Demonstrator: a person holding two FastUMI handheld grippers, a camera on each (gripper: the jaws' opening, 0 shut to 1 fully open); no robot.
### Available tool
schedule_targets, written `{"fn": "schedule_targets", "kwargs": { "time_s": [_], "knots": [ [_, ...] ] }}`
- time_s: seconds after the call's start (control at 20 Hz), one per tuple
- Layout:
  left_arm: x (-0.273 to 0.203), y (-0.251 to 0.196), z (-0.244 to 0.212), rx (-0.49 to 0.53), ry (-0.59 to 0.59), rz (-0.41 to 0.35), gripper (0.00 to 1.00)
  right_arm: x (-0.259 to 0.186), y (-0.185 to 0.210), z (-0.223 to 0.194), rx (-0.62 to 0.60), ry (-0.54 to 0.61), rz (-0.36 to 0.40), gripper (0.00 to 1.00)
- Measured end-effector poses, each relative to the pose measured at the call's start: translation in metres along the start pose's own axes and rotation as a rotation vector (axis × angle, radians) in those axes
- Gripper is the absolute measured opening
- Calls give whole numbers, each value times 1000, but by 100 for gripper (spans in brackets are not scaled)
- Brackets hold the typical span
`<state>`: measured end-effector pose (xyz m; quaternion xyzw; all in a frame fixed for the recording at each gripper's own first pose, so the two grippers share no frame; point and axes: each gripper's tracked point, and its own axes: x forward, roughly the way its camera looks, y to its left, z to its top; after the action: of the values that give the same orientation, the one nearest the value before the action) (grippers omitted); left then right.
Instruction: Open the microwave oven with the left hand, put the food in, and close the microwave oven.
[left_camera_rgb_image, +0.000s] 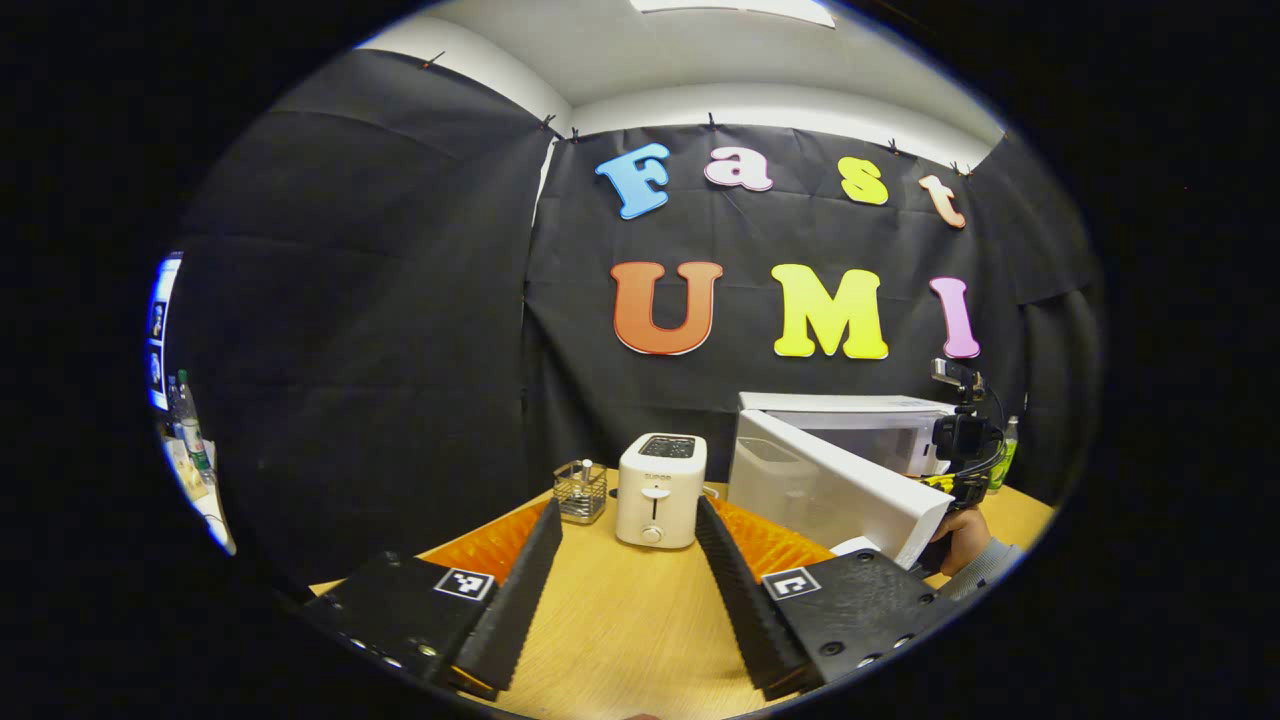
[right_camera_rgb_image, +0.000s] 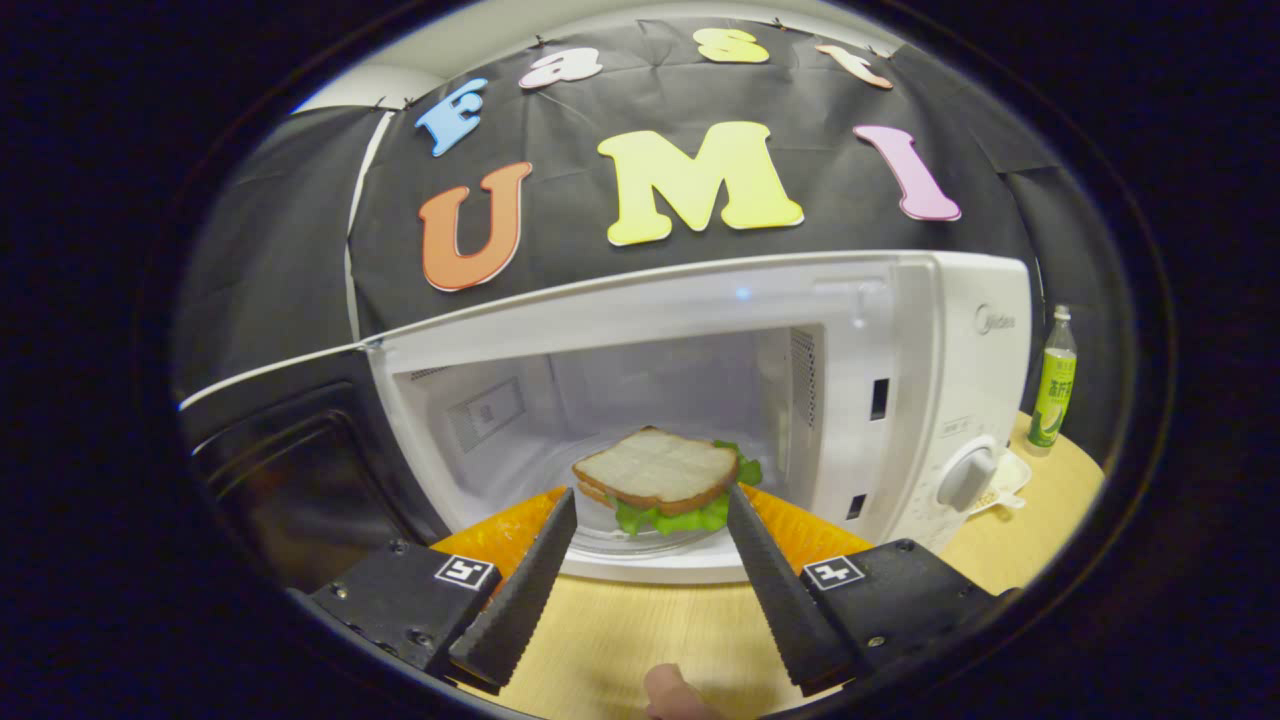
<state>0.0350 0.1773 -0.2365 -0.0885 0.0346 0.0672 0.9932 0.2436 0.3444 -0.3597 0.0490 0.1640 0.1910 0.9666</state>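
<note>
In the right gripper view the microwave oven (right_camera_rgb_image: 930, 380) stands with its door (right_camera_rgb_image: 290, 450) swung wide to the left, the dark inner face of the door turned toward the camera, and the sandwich (right_camera_rgb_image: 660, 478) lies inside the white cavity on the glass turntable (right_camera_rgb_image: 640, 538), toast on top and green lettuce spilling from its near edge. The right gripper (right_camera_rgb_image: 651, 512) sits just outside the oven's mouth with its two fingers spread apart and nothing between them; the sandwich shows in the gap beyond the tips (whether the tips reach past the sill I cannot tell). A round dial (right_camera_rgb_image: 966, 477) marks the oven's control panel, a green bottle (right_camera_rgb_image: 1052, 382) stands to its right, and a fingertip (right_camera_rgb_image: 668, 692) shows at the bottom edge. In the left gripper view the left gripper (left_camera_rgb_image: 628, 522) hovers over the wooden table (left_camera_rgb_image: 620, 620), its fingers likewise parted and empty, pointing toward a white toaster (left_camera_rgb_image: 659, 489) that stands well apart from the tips. A small wire basket (left_camera_rgb_image: 581, 491) sits just left of the toaster, both at the edge of an orange mat (left_camera_rgb_image: 480, 545). Farther right the same microwave oven (left_camera_rgb_image: 860, 420) appears with its white door (left_camera_rgb_image: 830, 490) hanging open toward this camera, and beside the door's edge a hand (left_camera_rgb_image: 962, 540) in a grey sleeve holds the other gripper's rig.
</note>
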Motion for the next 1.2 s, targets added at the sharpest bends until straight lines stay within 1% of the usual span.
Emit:
{"fn": "schedule_targets", "kwargs": {
  "time_s": [0.05,0.1,0.15,0.25,0.3,0.35,0.4,0.45,0.65,0.7,0.75,0.85,0.9,0.95,1.0,1.05,1.15,1.2],
  "knots": [
    [1,1,-2,-14,4,3,68,-16,2,5,-10,-8,15,97],
    [1,4,-3,-14,3,16,66,-31,0,10,-27,-19,19,97],
    [3,7,-4,-8,-3,27,51,-46,-4,14,-48,-30,13,97],
    [5,15,-6,10,-15,58,10,-79,-9,26,-75,-55,16,97],
    [4,14,-10,13,-11,54,22,-97,-11,32,-86,-68,14,97],
    [7,10,-16,11,-1,47,11,-114,-16,39,-94,-81,12,97],
    [8,7,-23,6,11,26,5,-132,-19,45,-104,-91,13,98],
    [7,-2,-27,3,19,-19,2,-147,-24,49,-115,-97,4,98],
    [8,-31,-48,76,17,-151,0,-217,-50,54,-139,-108,-37,98],
    [-7,-31,-67,93,17,-152,0,-234,-57,56,-123,-121,-46,98],
    [4,-34,-64,94,43,-173,0,-250,-61,56,-111,-132,-41,98],
    [1,-44,-70,70,62,-220,0,-279,-73,57,-91,-151,-40,98],
    [-2,-51,-74,65,65,-236,0,-292,-80,60,-90,-158,-47,92],
    [-4,-58,-76,70,69,-251,0,-302,-88,61,-96,-162,-58,97],
    [-7,-67,-78,78,65,-269,0,-310,-96,60,-102,-153,-69,91],
    [-11,-71,-77,92,60,-262,0,-317,-102,59,-102,-146,-77,91],
    [-14,-83,-87,115,70,-284,0,-335,-111,59,-102,-153,-84,92],
    [-16,-92,-90,116,78,-300,0,-342,-114,57,-101,-153,-81,99]
  ]
}}
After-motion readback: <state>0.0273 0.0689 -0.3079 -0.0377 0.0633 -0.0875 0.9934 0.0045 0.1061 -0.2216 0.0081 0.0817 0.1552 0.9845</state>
